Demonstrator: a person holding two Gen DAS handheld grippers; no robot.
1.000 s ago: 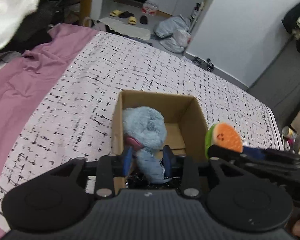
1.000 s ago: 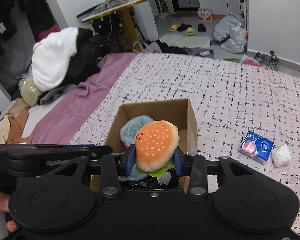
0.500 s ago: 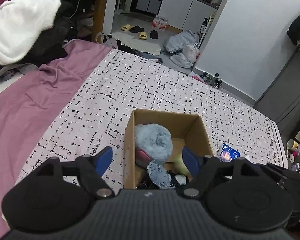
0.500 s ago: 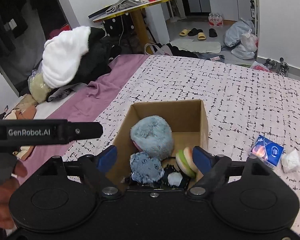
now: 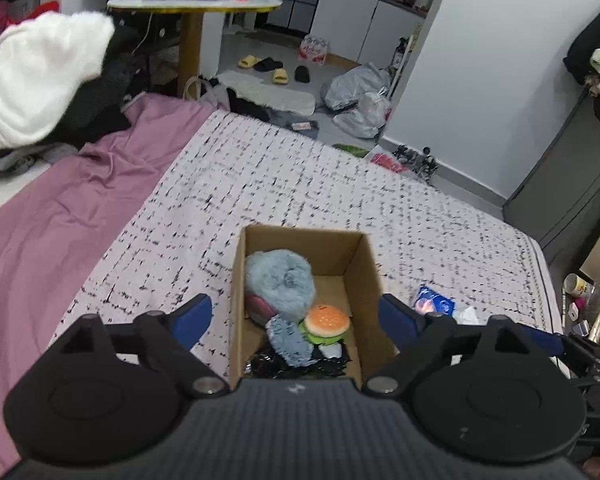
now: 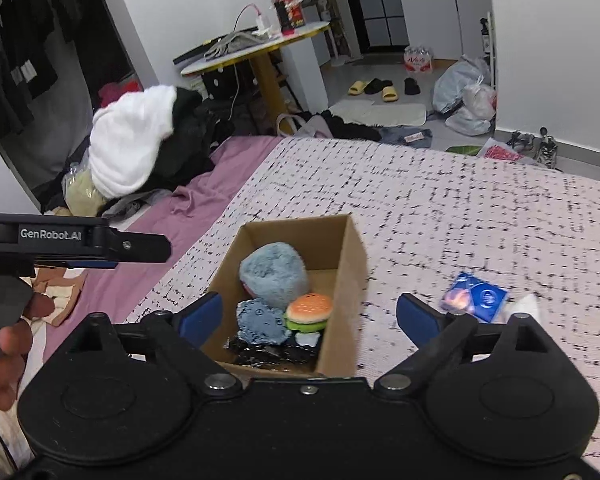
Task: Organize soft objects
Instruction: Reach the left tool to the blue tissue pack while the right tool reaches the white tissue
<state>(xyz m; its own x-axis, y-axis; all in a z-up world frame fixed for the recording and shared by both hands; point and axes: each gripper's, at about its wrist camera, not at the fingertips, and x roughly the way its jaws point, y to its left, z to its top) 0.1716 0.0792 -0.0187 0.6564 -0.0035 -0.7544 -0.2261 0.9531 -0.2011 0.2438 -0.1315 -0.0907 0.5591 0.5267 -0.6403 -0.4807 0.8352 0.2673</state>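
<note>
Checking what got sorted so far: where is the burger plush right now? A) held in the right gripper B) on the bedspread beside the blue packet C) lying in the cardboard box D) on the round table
C: the burger plush lies inside the cardboard box, beside the blue fluffy toy.

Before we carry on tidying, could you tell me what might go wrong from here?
The burger sits on top of the other toys in the box, so adding more could tip it out. The blue packet and tissue lie beside the box, where the open right gripper might knock them.
</note>
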